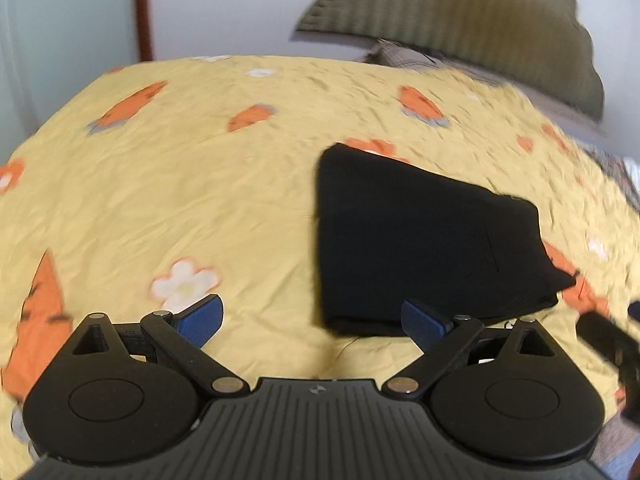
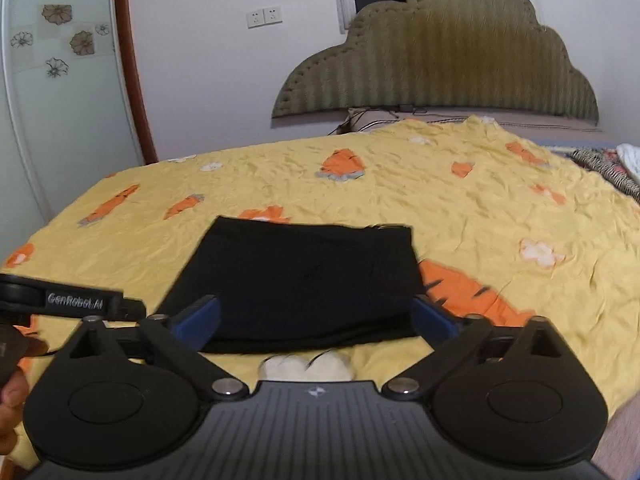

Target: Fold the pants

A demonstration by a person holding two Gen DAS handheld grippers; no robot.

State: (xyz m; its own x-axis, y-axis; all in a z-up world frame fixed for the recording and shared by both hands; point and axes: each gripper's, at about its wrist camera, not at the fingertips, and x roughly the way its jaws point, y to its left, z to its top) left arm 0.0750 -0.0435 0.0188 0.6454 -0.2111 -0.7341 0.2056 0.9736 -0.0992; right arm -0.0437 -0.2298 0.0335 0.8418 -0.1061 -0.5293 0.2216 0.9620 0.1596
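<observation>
The black pants [image 1: 424,240] lie folded into a compact rectangle on the yellow bedspread [image 1: 200,184]. In the left wrist view my left gripper [image 1: 312,318] is open with nothing between its blue pads, and the pants sit ahead and to the right of it. In the right wrist view the folded pants [image 2: 304,280] lie straight ahead. My right gripper [image 2: 316,316] stands wide open above their near edge, its pads apart from the cloth. The left gripper's body [image 2: 72,300] shows at the left edge there.
The bedspread [image 2: 480,208] carries orange carrot and white flower prints. An olive padded headboard [image 2: 440,52] stands at the far end against a white wall. Patterned cloth [image 2: 600,164] lies at the far right. A hand [image 2: 12,404] shows at the lower left edge.
</observation>
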